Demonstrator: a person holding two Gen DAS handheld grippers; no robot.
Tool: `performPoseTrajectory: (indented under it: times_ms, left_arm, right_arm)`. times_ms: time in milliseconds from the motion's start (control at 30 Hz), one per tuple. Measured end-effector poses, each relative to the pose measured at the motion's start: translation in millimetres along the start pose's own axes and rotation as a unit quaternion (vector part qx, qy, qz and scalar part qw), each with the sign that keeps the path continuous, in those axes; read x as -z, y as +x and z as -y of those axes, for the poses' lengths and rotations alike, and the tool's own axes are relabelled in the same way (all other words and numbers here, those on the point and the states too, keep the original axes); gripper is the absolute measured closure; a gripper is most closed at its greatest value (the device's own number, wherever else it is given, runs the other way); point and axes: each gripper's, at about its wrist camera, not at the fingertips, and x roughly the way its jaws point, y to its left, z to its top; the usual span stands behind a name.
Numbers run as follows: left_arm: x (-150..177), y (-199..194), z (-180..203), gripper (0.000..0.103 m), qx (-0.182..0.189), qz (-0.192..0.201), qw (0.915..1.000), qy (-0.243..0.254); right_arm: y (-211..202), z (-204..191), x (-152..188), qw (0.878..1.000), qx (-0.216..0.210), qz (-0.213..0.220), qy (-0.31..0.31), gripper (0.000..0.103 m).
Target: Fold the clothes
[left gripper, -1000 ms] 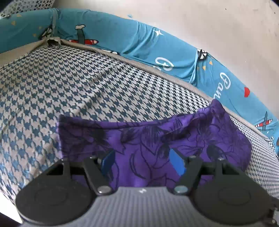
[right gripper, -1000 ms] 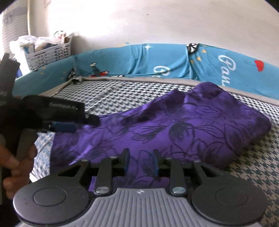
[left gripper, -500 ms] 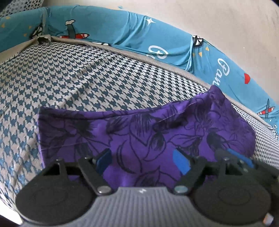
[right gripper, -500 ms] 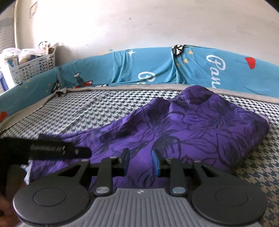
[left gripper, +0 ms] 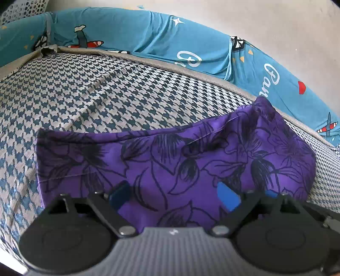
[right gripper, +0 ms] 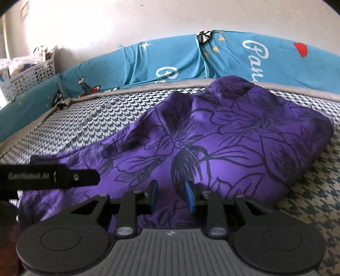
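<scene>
The left tongs [left gripper: 175,197] stand wide open with nothing between the blue pads [left gripper: 228,198], hovering over the near edge of the purple floral garment [left gripper: 191,161]. The right tongs [right gripper: 171,194] are open by a narrower gap, also empty, with the garment's cloth [right gripper: 223,144] showing between their pads. The garment lies in a folded, rumpled heap on the houndstooth bed sheet [left gripper: 85,95], its bunched end rising toward 1 o'clock in both views. Beyond it, from 9 to 3 o'clock, runs the blue cartoon-print bumper [left gripper: 148,36]. Only the right wrist view shows the left tongs from the side, a black arm [right gripper: 53,177] reaching in from 9 o'clock over the garment, and a white perforated basket [right gripper: 31,76] at 10 o'clock by the wall [right gripper: 148,19].
</scene>
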Motion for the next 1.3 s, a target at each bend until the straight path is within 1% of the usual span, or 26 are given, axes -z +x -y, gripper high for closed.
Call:
performPoseTrajectory:
  times_ms: [667,867,1100,1300]
  left_arm:
    - [2,2,2,0.01,0.0,0.001,0.9999,0.014]
    - [3,1,0,0.01,0.004,0.0,0.9999,0.012]
    - [2,-5,-5,0.01,0.009,0.0,0.9999,-0.006]
    - [-3,-11,-13,0.009,0.006,0.008,0.9995,-0.032]
  right_arm:
    - [-31,4,23,1.0,0.015,-0.02,-0.001,0.075]
    - [-41,5,30,0.999,0.019,-0.026,0.005,0.074]
    - [-49,4,31,0.999,0.02,-0.036,0.011,0.072]
    - [-46,-3,20,1.0,0.006,-0.023,0.0,0.072]
